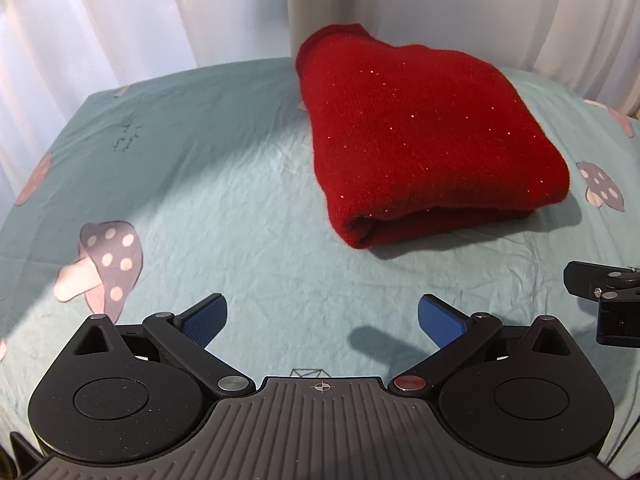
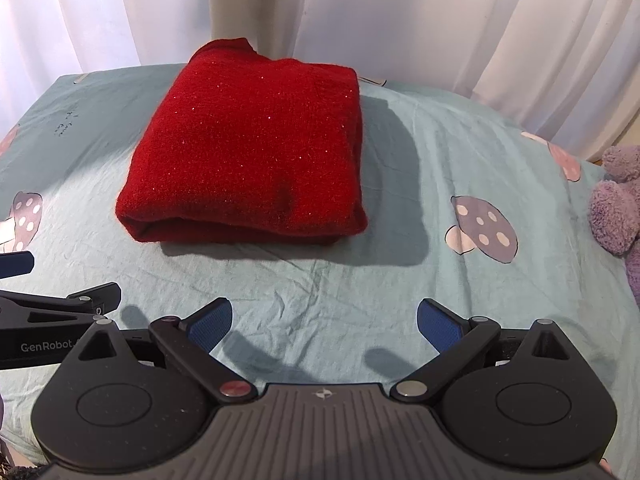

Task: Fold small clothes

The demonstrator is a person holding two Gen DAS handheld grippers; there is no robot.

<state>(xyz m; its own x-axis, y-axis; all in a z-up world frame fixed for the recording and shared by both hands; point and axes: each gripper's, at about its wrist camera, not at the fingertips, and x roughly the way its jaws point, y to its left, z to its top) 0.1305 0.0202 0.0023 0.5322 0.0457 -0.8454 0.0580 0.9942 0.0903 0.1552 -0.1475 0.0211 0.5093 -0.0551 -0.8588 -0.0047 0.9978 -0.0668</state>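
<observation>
A red knitted sweater lies folded into a thick rectangle on the mint bedsheet; it also shows in the right wrist view. My left gripper is open and empty, above the sheet in front of the sweater and to its left. My right gripper is open and empty, in front of the sweater and a little to its right. Neither gripper touches the sweater. The right gripper's body shows at the right edge of the left wrist view; the left gripper's body shows at the left edge of the right wrist view.
The sheet has a mushroom print and light wrinkles. White curtains hang behind the bed's far edge. A purple plush toy sits at the right edge of the bed.
</observation>
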